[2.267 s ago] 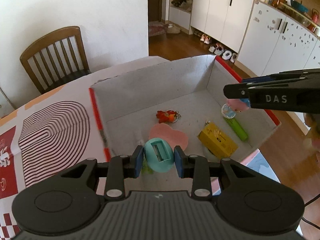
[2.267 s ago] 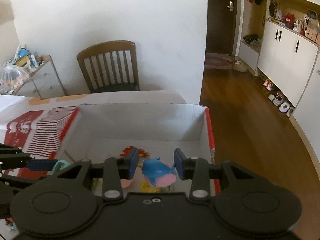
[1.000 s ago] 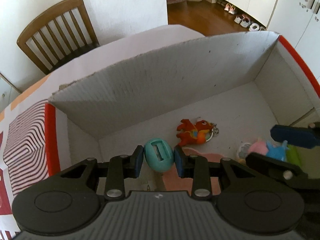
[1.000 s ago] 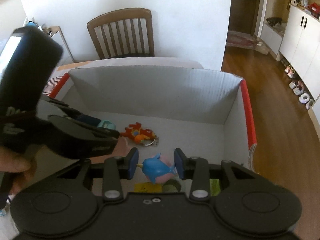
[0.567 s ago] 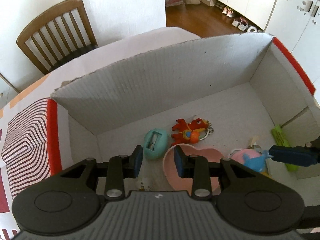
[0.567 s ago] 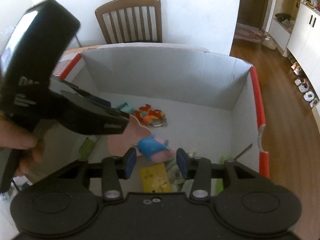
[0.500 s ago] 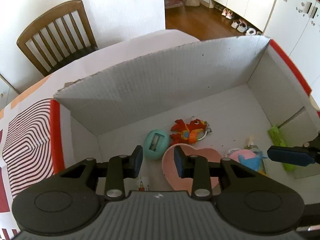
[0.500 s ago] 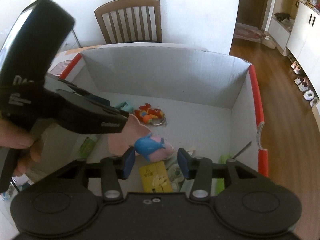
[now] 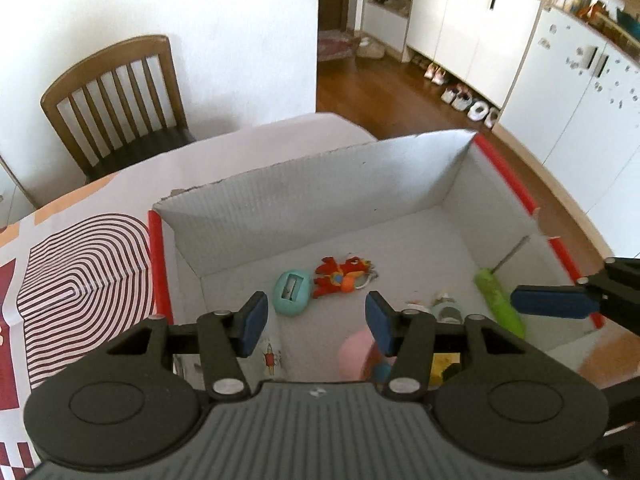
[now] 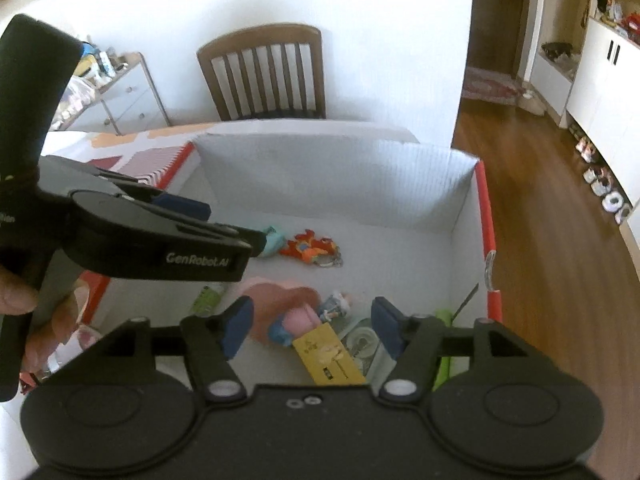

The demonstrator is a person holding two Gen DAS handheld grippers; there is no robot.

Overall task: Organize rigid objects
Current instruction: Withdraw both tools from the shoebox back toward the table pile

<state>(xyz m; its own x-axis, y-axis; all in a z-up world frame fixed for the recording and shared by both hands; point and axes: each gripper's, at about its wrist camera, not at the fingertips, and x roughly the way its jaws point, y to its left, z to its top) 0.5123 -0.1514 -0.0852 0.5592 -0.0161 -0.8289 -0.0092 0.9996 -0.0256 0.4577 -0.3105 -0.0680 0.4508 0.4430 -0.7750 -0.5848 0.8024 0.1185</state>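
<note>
Now that both drops are done: jaws opening, nothing between them.
left gripper (image 9: 314, 322): let go, teal sharpener (image 9: 292, 293) lies on box (image 9: 320, 184) floor.
right gripper (image 10: 312, 330): released blue whale toy (image 10: 294, 320) mid-floor.

My left gripper (image 9: 313, 322) tilted steeply down, jaws opening, nothing between pads. My right gripper (image 10: 312, 330) likewise pitched down, jaws opening, gap between blue pads empty. Left gripper crosses right wrist view from left edge; my hand (image 10: 24, 308) wraps its handle, fingers curled around grip.
</note>
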